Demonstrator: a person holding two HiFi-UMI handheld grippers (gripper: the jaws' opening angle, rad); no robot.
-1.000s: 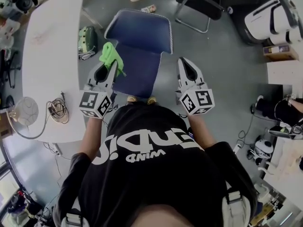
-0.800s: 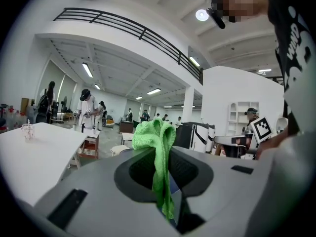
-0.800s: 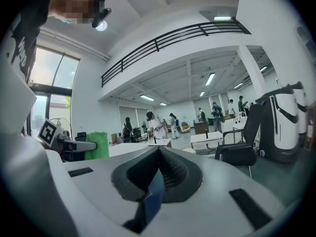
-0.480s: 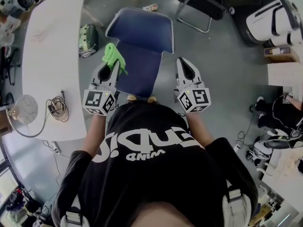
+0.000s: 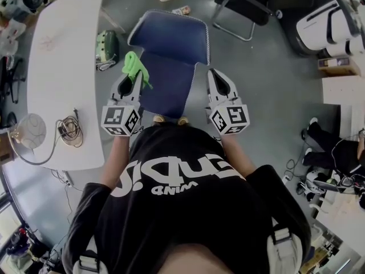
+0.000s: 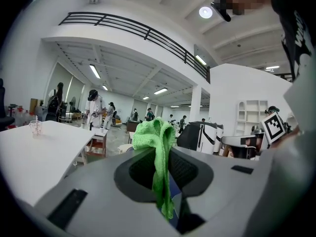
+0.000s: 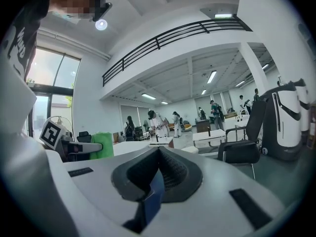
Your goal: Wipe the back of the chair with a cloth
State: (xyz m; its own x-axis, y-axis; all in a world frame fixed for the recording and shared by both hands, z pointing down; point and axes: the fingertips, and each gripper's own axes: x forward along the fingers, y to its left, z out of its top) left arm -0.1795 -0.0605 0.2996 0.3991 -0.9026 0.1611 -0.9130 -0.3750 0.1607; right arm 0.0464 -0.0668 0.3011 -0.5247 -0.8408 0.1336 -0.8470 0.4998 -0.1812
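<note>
A blue chair (image 5: 169, 39) stands right in front of me in the head view, its narrower panel (image 5: 165, 87) nearest my feet. My left gripper (image 5: 136, 76) is at that panel's left edge, shut on a bright green cloth (image 5: 133, 66) that bunches above the tips. In the left gripper view the cloth (image 6: 157, 147) hangs down between the closed jaws of the left gripper (image 6: 159, 128). My right gripper (image 5: 213, 74) sits just off the panel's right edge, shut with nothing in it. In the right gripper view a strip of blue chair (image 7: 154, 199) shows behind the right gripper (image 7: 159, 150).
A long white table (image 5: 63, 67) runs along the left, with a cable bundle (image 5: 69, 131) and a round clear object (image 5: 29, 132). A green bag (image 5: 105, 47) lies on the floor beside the chair. A black chair (image 5: 242, 7) and a white machine (image 5: 328, 19) stand at the back right.
My right gripper has shifted left and a little forward, closer to the chair's right edge. The left gripper with the cloth has barely moved.
</note>
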